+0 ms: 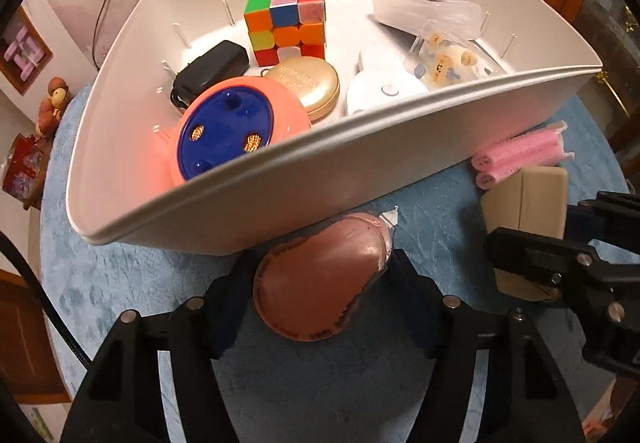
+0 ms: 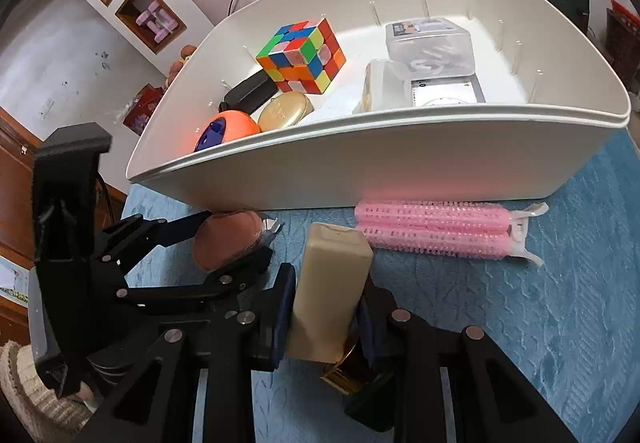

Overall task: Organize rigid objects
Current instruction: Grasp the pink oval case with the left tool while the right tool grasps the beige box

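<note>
Pinches a brown pad (image 1: 316, 287) between the left fingers (image 1: 230, 311), both tips pressed to its sides, low over the blue tabletop (image 1: 120, 275) and just in front of the near wall of a white bin (image 1: 360, 171)

Clamps a beige bottle (image 2: 332, 291) between the right fingers (image 2: 280, 307), pressed tight on its flat sides, gold cap toward the camera, far end tilted up toward the bin

Sets the two just beside each other: pad on the left, bottle on the right, both outside the bin and near its wall

Leaves a pack of pink rollers (image 2: 436, 231) flat on the tabletop, right of the bottle, along the foot of the bin's near wall

Keeps inside the bin:
- a colour cube (image 1: 288, 23) near the far wall
- a black case (image 1: 212, 67) left of the cube
- a gold tin (image 1: 308, 83) just in front of the cube
- an orange toy (image 1: 228, 131) with a blue face, tilted against the near left wall, touching the tin
- a white gadget (image 1: 380, 91) right of the tin
- a clear box (image 1: 424, 11) at the far right, with small clear packets before it

Cannot tell whether the pad rests on the tabletop or hangs just clear of it
</note>
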### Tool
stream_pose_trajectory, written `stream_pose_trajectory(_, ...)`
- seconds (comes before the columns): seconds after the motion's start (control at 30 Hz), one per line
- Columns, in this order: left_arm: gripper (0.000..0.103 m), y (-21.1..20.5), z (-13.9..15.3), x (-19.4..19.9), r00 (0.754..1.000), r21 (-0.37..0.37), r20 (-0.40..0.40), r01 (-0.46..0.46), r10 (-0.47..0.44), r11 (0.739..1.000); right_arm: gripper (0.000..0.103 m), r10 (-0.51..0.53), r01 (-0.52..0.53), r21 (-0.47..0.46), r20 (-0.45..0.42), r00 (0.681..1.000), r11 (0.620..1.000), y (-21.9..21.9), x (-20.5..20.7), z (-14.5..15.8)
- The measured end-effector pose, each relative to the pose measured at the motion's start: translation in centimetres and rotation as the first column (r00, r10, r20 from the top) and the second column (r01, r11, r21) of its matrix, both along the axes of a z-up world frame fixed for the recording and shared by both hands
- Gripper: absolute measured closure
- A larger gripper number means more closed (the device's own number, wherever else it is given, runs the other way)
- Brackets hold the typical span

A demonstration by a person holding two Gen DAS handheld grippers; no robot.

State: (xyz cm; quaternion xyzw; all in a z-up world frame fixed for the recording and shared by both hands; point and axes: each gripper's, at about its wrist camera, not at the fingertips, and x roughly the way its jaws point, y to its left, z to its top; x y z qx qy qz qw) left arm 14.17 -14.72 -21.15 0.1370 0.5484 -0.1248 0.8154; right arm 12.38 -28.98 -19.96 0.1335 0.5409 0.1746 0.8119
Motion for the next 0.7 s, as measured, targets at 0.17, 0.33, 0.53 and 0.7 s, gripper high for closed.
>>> stream_pose_trajectory(0.17, 0.034, -0.2, 0.2, -0.9, 1.000, 0.014, 0.010, 0.000, -0.001, 1.000, 0.074, -0.010, 0.010, 0.009, 0.009, 1.000, 1.000, -0.4, -0.3, 0.2)
stream_pose_trajectory(0.33, 0.035, 0.6, 1.3, -2.4, 0.999, 0.028, 0.027, -0.036, 0.035, 0.999, 0.075, -0.003, 0.002, 0.008, 0.045, 0.999, 1.000, -0.3, -0.8, 1.3)
stream_pose_trajectory(0.53, 0.035, 1.8, 4.7, -2.8, 0.996, 0.002, 0.039, -0.076, 0.076, 0.997, 0.075, 0.006, -0.008, 0.027, 0.093, 0.996, 1.000, -0.3, -1.9, 3.2)
stream_pose_trajectory(0.7, 0.035, 2.5, 8.4, -2.5, 0.993, -0.003, 0.077, -0.093, 0.093, 0.996, 0.075, 0.000, -0.005, 0.037, 0.120, 0.993, 0.999, -0.4, -2.7, 5.2)
